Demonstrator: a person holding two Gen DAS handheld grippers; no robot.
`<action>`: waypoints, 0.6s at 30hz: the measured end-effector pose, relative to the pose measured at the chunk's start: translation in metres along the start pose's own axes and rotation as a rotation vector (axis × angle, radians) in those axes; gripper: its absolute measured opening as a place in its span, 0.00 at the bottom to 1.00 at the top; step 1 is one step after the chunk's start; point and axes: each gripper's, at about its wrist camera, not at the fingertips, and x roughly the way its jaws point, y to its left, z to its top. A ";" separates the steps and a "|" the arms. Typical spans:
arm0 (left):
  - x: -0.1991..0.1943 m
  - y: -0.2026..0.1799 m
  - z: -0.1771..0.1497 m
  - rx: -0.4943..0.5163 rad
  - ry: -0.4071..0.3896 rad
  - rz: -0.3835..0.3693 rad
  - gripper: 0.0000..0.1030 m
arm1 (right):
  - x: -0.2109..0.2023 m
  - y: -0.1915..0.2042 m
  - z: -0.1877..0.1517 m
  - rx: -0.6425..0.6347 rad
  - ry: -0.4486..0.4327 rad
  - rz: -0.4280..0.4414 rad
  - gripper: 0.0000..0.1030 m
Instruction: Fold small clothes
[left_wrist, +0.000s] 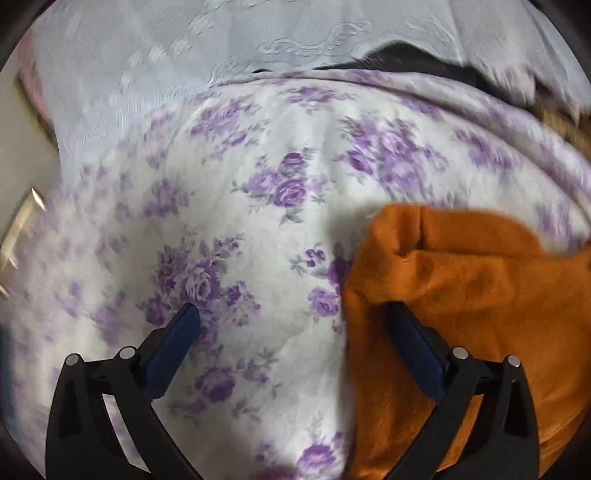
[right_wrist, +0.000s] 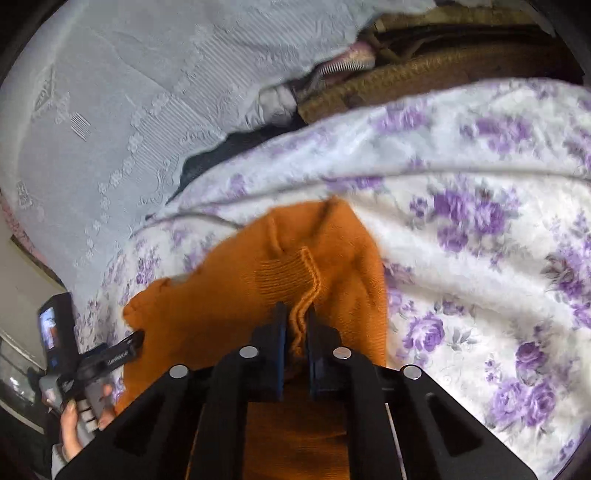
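An orange knitted garment (left_wrist: 469, 291) lies crumpled on a white bedspread with purple roses (left_wrist: 258, 206). In the left wrist view my left gripper (left_wrist: 291, 325) stands open over the bedspread; its right finger (left_wrist: 413, 354) sits over the garment's left edge, its left finger over bare bedspread. In the right wrist view my right gripper (right_wrist: 297, 325) is shut on a ribbed hem of the orange garment (right_wrist: 258, 280), which pokes up between the pads. The left gripper (right_wrist: 110, 354) and the hand holding it show at the lower left there.
A pale blue embossed cover (right_wrist: 122, 122) lies beyond the bedspread. A woven brown basket-like thing (right_wrist: 424, 77) and dark cloth (left_wrist: 413, 61) sit at the far edge. A pale surface (left_wrist: 22, 147) shows past the bed's left side.
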 end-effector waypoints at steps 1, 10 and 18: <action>-0.003 0.004 0.000 -0.012 -0.002 -0.016 0.96 | -0.005 -0.003 0.001 0.018 -0.011 -0.006 0.09; -0.053 0.024 -0.011 -0.076 -0.107 -0.256 0.96 | -0.043 0.041 0.004 -0.172 -0.192 -0.015 0.14; -0.021 -0.034 -0.028 0.131 -0.066 -0.130 0.96 | 0.013 0.037 -0.008 -0.232 0.018 -0.059 0.12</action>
